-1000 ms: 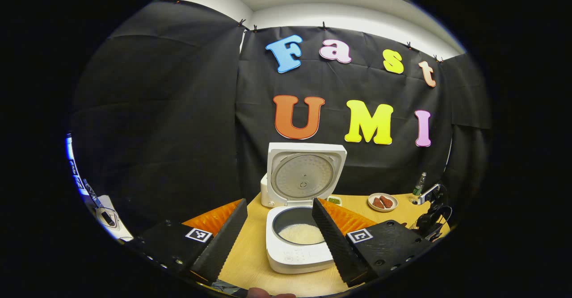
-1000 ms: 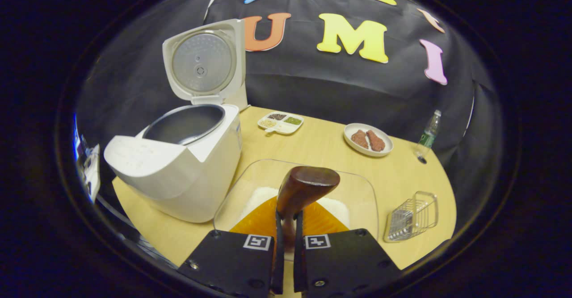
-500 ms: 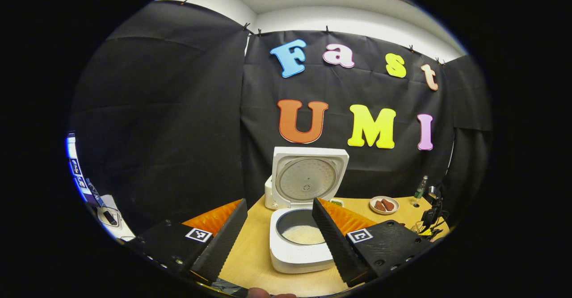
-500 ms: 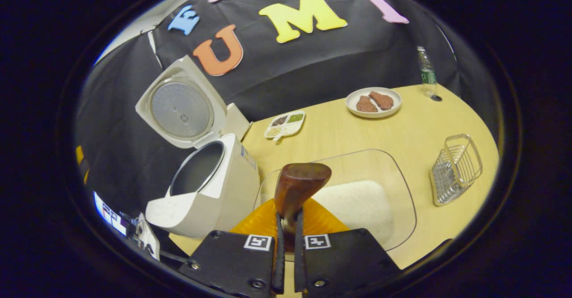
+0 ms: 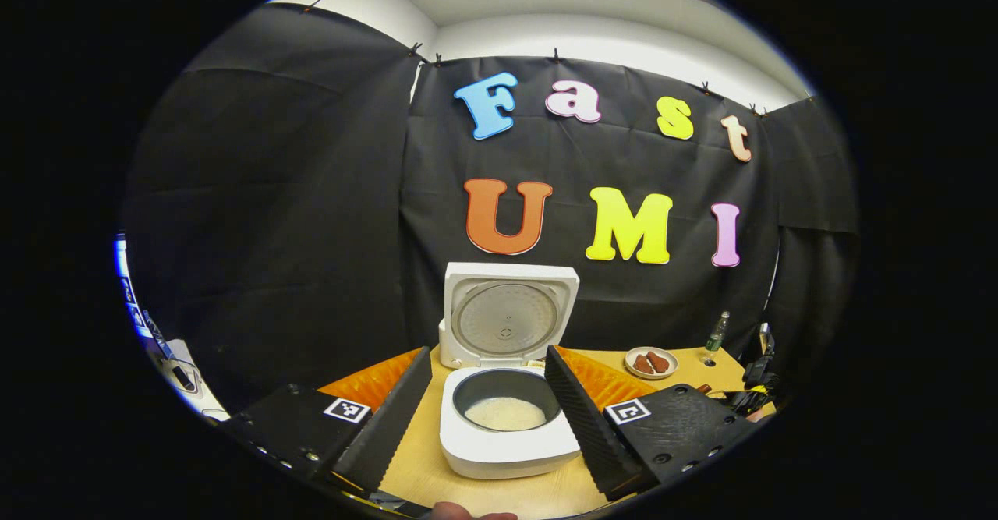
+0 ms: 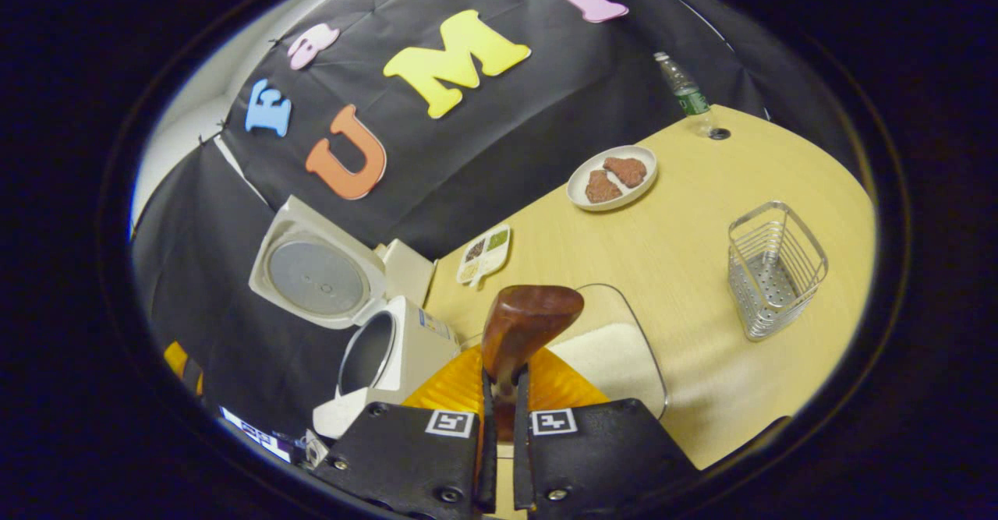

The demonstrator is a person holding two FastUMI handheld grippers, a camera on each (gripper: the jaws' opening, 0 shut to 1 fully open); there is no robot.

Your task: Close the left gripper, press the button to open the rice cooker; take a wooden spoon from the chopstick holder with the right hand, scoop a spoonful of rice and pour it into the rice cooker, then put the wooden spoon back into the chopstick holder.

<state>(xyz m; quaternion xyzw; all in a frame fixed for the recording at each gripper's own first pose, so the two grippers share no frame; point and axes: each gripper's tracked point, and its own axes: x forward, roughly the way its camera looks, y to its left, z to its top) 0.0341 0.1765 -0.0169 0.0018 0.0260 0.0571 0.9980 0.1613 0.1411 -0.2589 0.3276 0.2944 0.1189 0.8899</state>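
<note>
The white rice cooker [image 5: 507, 446] stands with its lid [image 5: 507, 317] raised; rice lies in its pot [image 5: 505, 412]. My left gripper [image 5: 487, 403] hangs open in front of it, holding nothing. In the right gripper view the cooker [image 6: 390, 352] sits at lower left. My right gripper [image 6: 500, 434] is shut on the wooden spoon [image 6: 524, 329], whose dark bowl sticks up above the clear rice dish [image 6: 616, 356]. The wire chopstick holder [image 6: 772, 267] stands to the right on the table [image 6: 702, 216], apart from the spoon.
A plate with two brown pieces [image 6: 612, 177], a small divided dish of grains [image 6: 483, 253] and a green bottle [image 6: 686, 95] stand near the back wall. The plate [image 5: 651, 362] and bottle [image 5: 713, 337] lie right of the cooker in the left gripper view.
The right gripper has rolled and swung right with the spoon, bringing the chopstick holder closer and higher in view and the cooker down to lower left. The left gripper drifted slightly; it stays open.
</note>
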